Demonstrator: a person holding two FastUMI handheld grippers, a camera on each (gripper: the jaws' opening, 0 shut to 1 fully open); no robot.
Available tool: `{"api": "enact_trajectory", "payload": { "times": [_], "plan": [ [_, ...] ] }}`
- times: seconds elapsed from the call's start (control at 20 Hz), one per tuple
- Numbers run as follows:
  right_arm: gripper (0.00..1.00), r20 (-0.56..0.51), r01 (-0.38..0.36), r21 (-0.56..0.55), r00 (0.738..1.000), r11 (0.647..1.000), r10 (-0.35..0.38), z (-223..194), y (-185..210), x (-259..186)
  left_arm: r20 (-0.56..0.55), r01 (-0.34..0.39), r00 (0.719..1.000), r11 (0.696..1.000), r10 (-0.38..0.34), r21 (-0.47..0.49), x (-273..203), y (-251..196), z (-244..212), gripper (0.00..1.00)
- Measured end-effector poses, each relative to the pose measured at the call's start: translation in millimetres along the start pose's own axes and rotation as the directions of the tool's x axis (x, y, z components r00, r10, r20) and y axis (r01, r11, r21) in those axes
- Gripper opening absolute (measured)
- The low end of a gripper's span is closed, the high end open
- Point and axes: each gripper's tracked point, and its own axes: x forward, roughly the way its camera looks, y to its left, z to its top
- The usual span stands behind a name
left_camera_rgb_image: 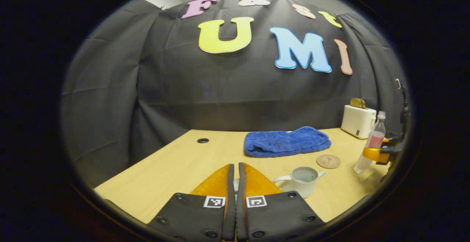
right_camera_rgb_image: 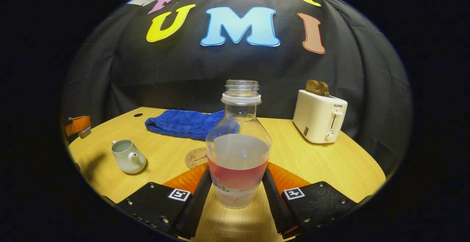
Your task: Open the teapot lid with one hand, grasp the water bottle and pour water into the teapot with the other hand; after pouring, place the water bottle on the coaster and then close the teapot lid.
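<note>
Left gripper view
Left claw [left_camera_rgb_image: 235, 168]: raised above the worktop [left_camera_rgb_image: 172, 165], fingers nearly together; a small pale thing shows in the slit between them, too hidden to name, so whether they grip it cannot be told.
Teapot [left_camera_rgb_image: 300, 180]: lid off, on the worktop just right of the fingers, base partly cut off by the claw body.
Coaster [left_camera_rgb_image: 328, 161]: bare, beyond the teapot.
Bottle [left_camera_rgb_image: 371, 143]: uncapped, tilted, at the right edge, clasped by the other claw, which is mostly cut off.
Towel [left_camera_rgb_image: 287, 141]: folded, farther back.
Toaster [left_camera_rgb_image: 358, 121]: far right corner.

Right gripper view
Right claw [right_camera_rgb_image: 238, 183]: both fingers pressed on the bottle [right_camera_rgb_image: 238, 150].
Bottle: liquid inside; its base hides whether it touches the worktop.
Coaster [right_camera_rgb_image: 196, 157]: half hidden behind the bottle.
Teapot [right_camera_rgb_image: 127, 156]: open, well to the left.
</note>
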Motion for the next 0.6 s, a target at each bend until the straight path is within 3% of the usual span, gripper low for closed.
{"api": "enact_trajectory", "payload": {
  "times": [0.2, 0.35, 0.6],
  "plan": [
    [0.76, 0.01, 0.023, -0.05, 1.0, 0.998, -0.023, 3, -2, -1, -0.006, 0.005, 1.0, 1.0, -0.005, -0.013, -1, 4, -4, 0.07],
    [0.75, 0.047, 0.062, -0.15, 0.997, 0.987, -0.055, 15, -3, -3, -0.003, 0.008, 1.0, 1.0, -0.008, -0.013, -1, 4, -5, 0.07],
    [0.75, 0.155, 0.134, -0.349, 0.984, 0.928, -0.084, 60, 6, -3, -0.004, 0.011, 1.0, 1.0, -0.011, -0.016, -3, 8, -6, 0.07]
  ]
}}
